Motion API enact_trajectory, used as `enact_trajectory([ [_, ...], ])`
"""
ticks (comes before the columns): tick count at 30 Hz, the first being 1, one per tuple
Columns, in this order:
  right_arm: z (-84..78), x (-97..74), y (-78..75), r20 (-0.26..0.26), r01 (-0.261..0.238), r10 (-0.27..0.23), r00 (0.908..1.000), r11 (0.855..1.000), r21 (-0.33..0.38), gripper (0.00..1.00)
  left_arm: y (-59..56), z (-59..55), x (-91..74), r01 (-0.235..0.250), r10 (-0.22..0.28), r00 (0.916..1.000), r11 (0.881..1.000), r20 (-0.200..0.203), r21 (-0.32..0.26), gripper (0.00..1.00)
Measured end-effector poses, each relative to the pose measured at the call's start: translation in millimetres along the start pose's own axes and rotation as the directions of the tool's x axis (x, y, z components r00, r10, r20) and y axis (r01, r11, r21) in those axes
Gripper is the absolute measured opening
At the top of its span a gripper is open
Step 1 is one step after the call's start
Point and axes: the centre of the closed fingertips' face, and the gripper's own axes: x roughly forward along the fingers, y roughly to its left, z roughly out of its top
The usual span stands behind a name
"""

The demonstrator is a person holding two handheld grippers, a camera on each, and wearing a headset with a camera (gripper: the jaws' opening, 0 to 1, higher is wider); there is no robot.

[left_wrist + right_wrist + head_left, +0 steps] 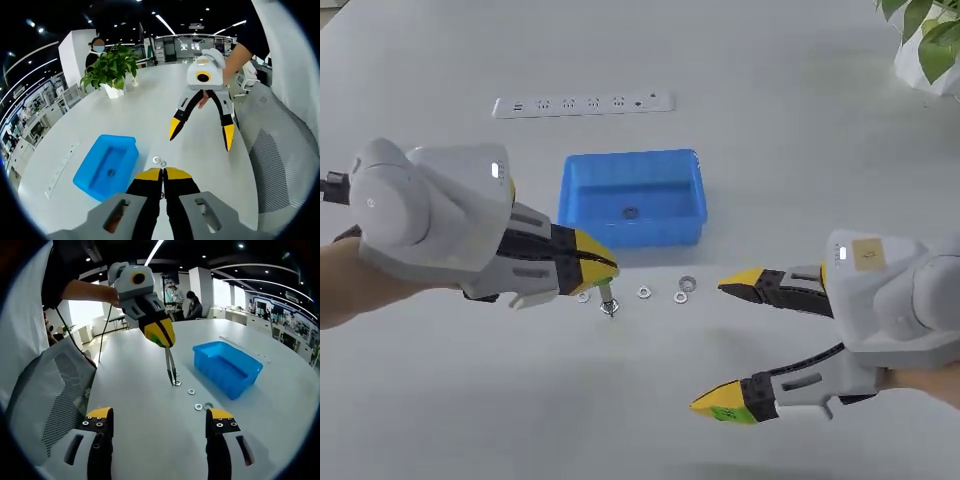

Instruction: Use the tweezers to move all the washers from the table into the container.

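Now the left gripper (pixel 608 264), jaws pinched tight on the tweezers (pixel 170 365), has their tips on 1 washer (pixel 177 383) just in front of the blue container (pixel 632 197); the right gripper (pixel 708 345) gapes wide, holding nothing.

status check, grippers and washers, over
Left gripper shut on tweezers, tips at a washer on table. Right gripper open. One washer in container, several outside. Path unobstructed.
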Motion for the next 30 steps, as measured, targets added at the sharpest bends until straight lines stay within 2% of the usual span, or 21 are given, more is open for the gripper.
enact_trajectory([
  [2, 2.0, 0.7, 1.1, 0.005, -0.004, 0.004, 1.0, 1.0, 0.0, 0.76, 1.3, -0.4, -0.1, -0.005, 0.005, 0.9999, 1.0, -0.01, 0.015, 0.04],
  [8, 7.0, 6.2, 1.5, 0.008, -0.017, 0.017, 0.9998, 1.0, -0.007, 0.75, 0.2, 1.1, 2.2, 0.008, -0.008, 0.9999, 1.0, -0.006, 0.006, 0.04],
  [14, 20.2, 31.8, -9.1, 0.005, -0.052, 0.052, 0.9986, 0.998, -0.042, 0.73, -1.6, 1.4, 2.9, 0.016, -0.016, 0.9999, 1.0, 0.002, -0.005, 0.04],
  [20, 39.4, 65.2, -19.7, 0.029, -0.086, 0.088, 0.9957, 0.994, -0.068, 0.59, 4.5, -2.1, -0.1, 0.007, -0.007, 1.0, 1.0, 0.0, -0.021, 0.04],
  [23, 43.3, 78.1, -21.6, 0.026, -0.1, 0.102, 0.9944, 0.992, -0.076, 0.54, 4.9, -3.1, -0.9, 0.01, -0.01, 1.0, 0.999, 0.001, -0.031, 0.04],
  [27, 46.9, 87.0, -19.1, 0.02, -0.123, 0.126, 0.9919, 0.987, -0.098, 0.44, 6.3, -4.1, -1.4, 0.007, -0.007, 1.0, 0.999, 0.004, -0.042, 0.04],
  [30, 43.3, 93.5, -23.0, -0.003, -0.115, 0.116, 0.9933, 0.983, -0.14, 0.34, 5.6, -3.7, -0.9, 0.011, -0.011, 0.9999, 0.999, 0.01, -0.046, 0.04],
])
